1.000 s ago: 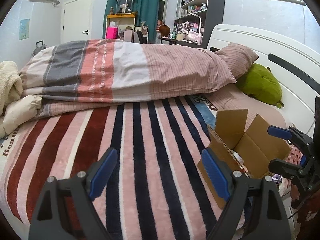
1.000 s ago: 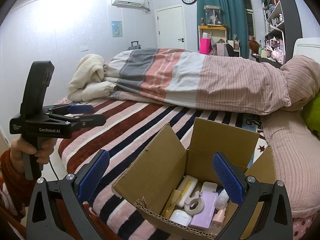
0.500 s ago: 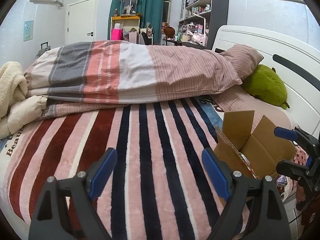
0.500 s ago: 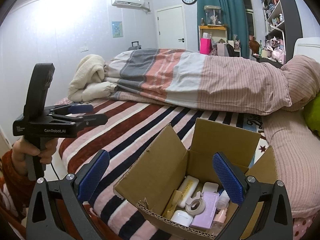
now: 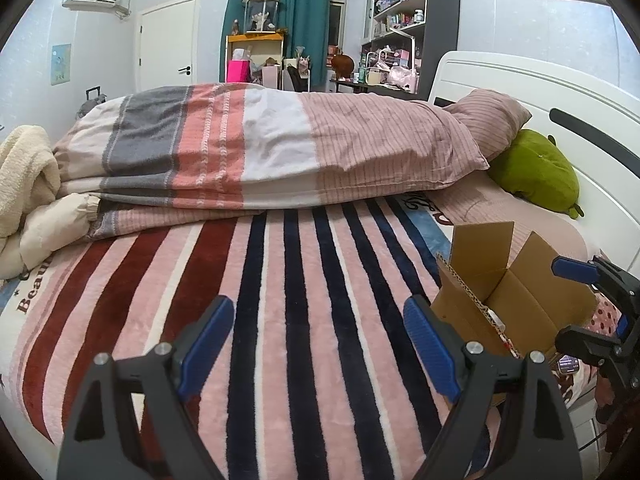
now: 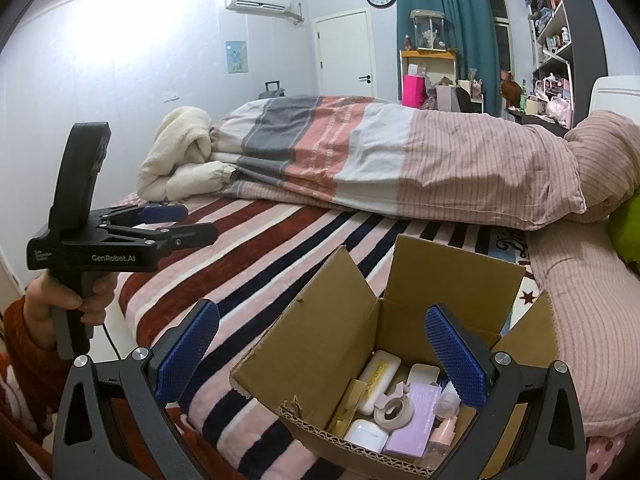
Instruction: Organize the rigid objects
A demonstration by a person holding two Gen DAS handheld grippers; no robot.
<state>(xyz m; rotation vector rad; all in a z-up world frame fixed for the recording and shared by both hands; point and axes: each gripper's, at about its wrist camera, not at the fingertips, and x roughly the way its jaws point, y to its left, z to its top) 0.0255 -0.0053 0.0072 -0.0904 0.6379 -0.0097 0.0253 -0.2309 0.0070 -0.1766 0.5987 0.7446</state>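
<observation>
An open cardboard box [image 6: 332, 344] stands on the striped bedspread near the bed's front edge; it also shows in the left wrist view [image 5: 480, 280]. Inside lie a white case [image 6: 378, 374], a tape roll [image 6: 394, 410], a purple box [image 6: 416, 424], a pink spray bottle [image 6: 446, 432] and a white jar [image 6: 364, 436]. My right gripper [image 6: 320, 352] is open and empty, held above the box's near side. My left gripper [image 5: 316, 340] is open and empty over the bedspread, left of the box; it also shows in the right wrist view [image 6: 172, 224].
A folded striped duvet [image 5: 280, 152] lies across the far half of the bed. A cream blanket [image 5: 24, 176] is bunched at the left. A pink pillow [image 5: 492, 120] and green plush [image 5: 536, 172] rest by the white headboard [image 5: 560, 92].
My left gripper has drawn back and to the left, so the box sits farther right and smaller in its view. The right gripper has hardly moved. Both stay open.
</observation>
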